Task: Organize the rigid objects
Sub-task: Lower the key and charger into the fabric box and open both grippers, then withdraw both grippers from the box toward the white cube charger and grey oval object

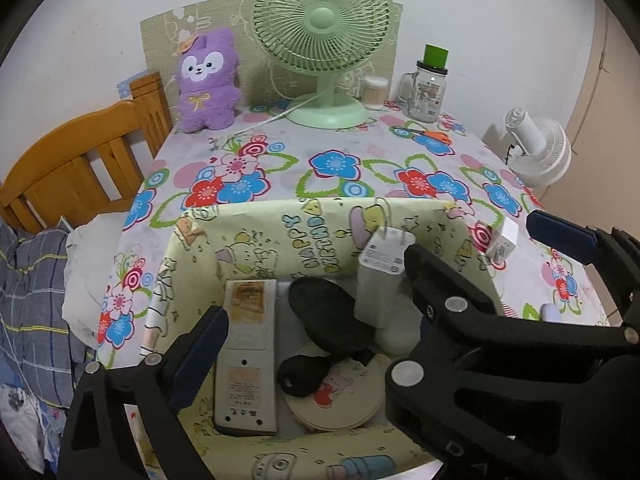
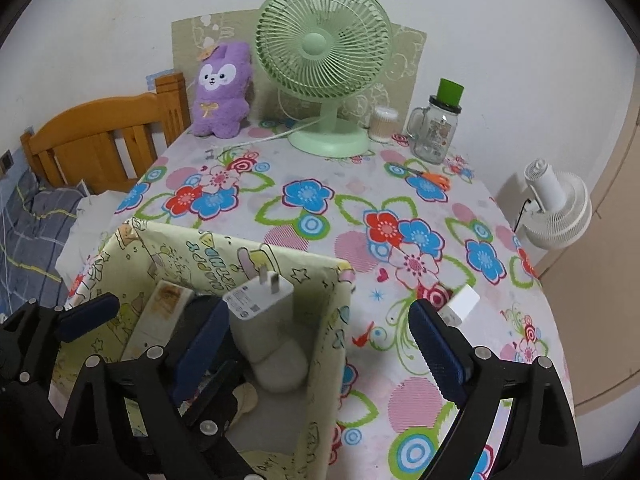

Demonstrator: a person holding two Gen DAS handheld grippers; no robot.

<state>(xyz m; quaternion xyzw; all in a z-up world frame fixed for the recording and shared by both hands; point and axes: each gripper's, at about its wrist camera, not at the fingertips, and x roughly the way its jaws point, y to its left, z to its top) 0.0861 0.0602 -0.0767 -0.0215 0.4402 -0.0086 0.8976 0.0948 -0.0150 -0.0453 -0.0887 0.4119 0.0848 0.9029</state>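
Observation:
A yellow cartoon-print box (image 1: 304, 236) (image 2: 328, 320) stands on the floral table. Inside lie a grey remote (image 1: 246, 356), a black oval object (image 1: 326, 316), a black key-like piece (image 1: 300, 374), a round coaster (image 1: 340, 404) and a white charger (image 1: 380, 272) (image 2: 260, 300) leaning upright. My left gripper (image 1: 316, 292) is open above the box, with the charger beside its right finger. My right gripper (image 2: 320, 340) is open over the box's right wall. A small white plug adapter (image 2: 460, 304) (image 1: 505, 240) lies on the table right of the box, by the right finger.
At the table's back stand a purple plush (image 2: 222, 90), a green fan (image 2: 324, 80), a cotton-swab jar (image 2: 383, 124) and a glass mug jar with a green lid (image 2: 436, 130). Orange-handled scissors (image 2: 430, 176) lie near them. A white fan (image 2: 556, 208) is off the right edge; a wooden bed frame (image 2: 104, 140) is left.

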